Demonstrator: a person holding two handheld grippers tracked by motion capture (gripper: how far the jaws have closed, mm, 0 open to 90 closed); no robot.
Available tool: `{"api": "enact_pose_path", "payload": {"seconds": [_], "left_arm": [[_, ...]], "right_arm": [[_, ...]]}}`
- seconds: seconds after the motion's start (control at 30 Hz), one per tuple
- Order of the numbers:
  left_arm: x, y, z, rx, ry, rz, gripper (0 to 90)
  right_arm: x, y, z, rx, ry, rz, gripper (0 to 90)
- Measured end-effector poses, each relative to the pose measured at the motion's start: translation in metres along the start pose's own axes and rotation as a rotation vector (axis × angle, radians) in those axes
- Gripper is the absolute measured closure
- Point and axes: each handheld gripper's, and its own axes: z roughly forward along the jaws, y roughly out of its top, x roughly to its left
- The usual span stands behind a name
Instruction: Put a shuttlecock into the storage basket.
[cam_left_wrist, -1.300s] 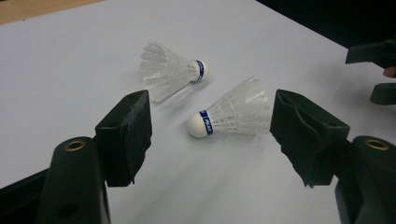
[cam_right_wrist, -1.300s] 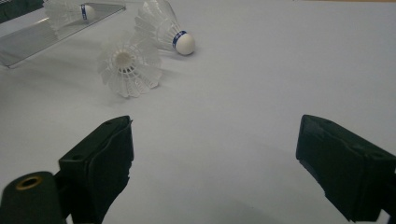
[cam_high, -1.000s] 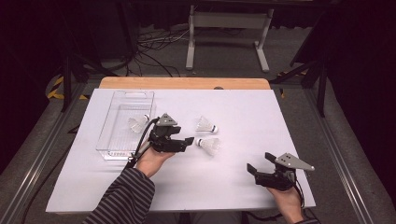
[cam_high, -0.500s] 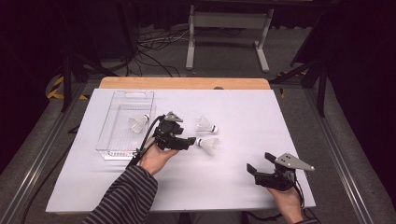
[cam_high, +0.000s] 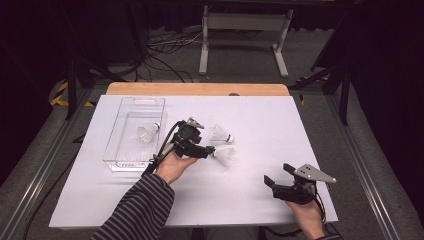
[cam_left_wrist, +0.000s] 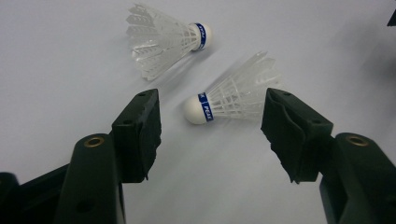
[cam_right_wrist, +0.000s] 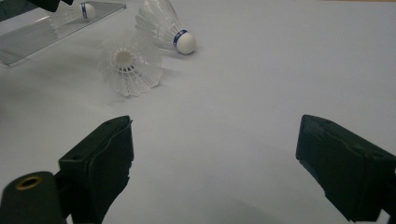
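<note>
Shuttlecocks on a white-covered table (cam_high: 250, 200): three in all. The near shuttlecock (cam_left_wrist: 233, 98) lies on its side on the sheet, cork toward the person's left gripper (cam_left_wrist: 210, 135), feather skirt away from it. In the left gripper view it sits between the two black jaws, just ahead of their tips; the pads stand clear of it on both sides and press on nothing. Those jaws have just been closing in, with the shuttlecock in the gap but not yet gripped. In the high view the same gripper (cam_high: 207, 151) is seen near the table's middle, held in a hand with a striped sleeve (cam_high: 135, 210), the shuttlecock (cam_high: 225, 156) just beyond its tips.

The far shuttlecock (cam_left_wrist: 163, 39) lies just beyond the first, apart from it, its blue-banded cork pointing the opposite way. A third shuttlecock (cam_high: 147, 131) lies inside the clear plastic tray (cam_high: 117, 150) at the table's left part.

The right gripper (cam_high: 280, 175) is held low over the table's near right part, well apart from all three shuttlecocks. Its jaws stand wide apart with only bare sheet between them, as the right gripper view (cam_right_wrist: 212, 158) confirms.
</note>
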Motion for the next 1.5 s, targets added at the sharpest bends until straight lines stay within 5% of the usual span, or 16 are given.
{"api": "enact_pose_path", "payload": {"seconds": [1.5], "left_arm": [[-0.028, 0.026, 0.039, 0.088, -0.045, 0.032, 38.1]], "right_arm": [[0.000, 0.000, 0.001, 0.003, 0.003, -0.003, 11.9]]}}
